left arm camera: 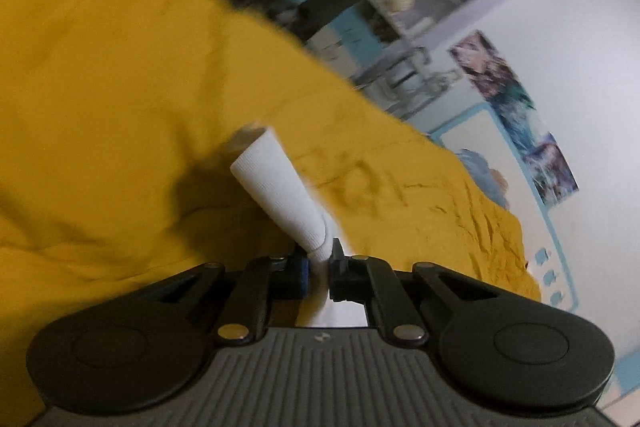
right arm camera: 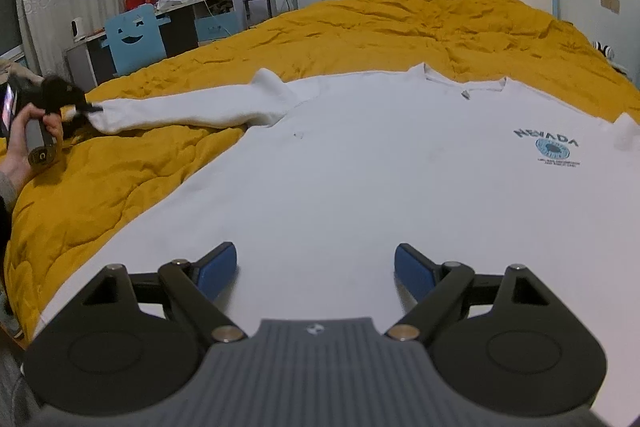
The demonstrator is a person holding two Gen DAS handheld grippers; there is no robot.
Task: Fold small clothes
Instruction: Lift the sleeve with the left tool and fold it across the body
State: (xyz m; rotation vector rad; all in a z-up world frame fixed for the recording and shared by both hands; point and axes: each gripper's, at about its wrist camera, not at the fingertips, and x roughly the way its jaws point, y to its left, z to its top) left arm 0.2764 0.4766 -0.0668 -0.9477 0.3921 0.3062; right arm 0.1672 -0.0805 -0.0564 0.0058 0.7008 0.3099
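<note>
A yellow quilt point(right arm camera: 360, 27) covers the bed. On it a white sweatshirt point(right arm camera: 360, 167) lies flat, its sleeve point(right arm camera: 180, 111) stretching toward nine o'clock. The left gripper point(left arm camera: 319, 259) is clenched on the cuff point(left arm camera: 280, 187). The right gripper point(right arm camera: 316, 271), at six o'clock, hangs released above the sweatshirt.

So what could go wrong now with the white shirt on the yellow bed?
The left gripper pinches only the tip of the sleeve, so the cuff might slip out when it is pulled across. The yellow blanket is soft and wrinkled, so the white sweatshirt could bunch up and fold crooked. The right gripper hangs open over the shirt's body and pins nothing, so the whole shirt may slide along with the sleeve.
</note>
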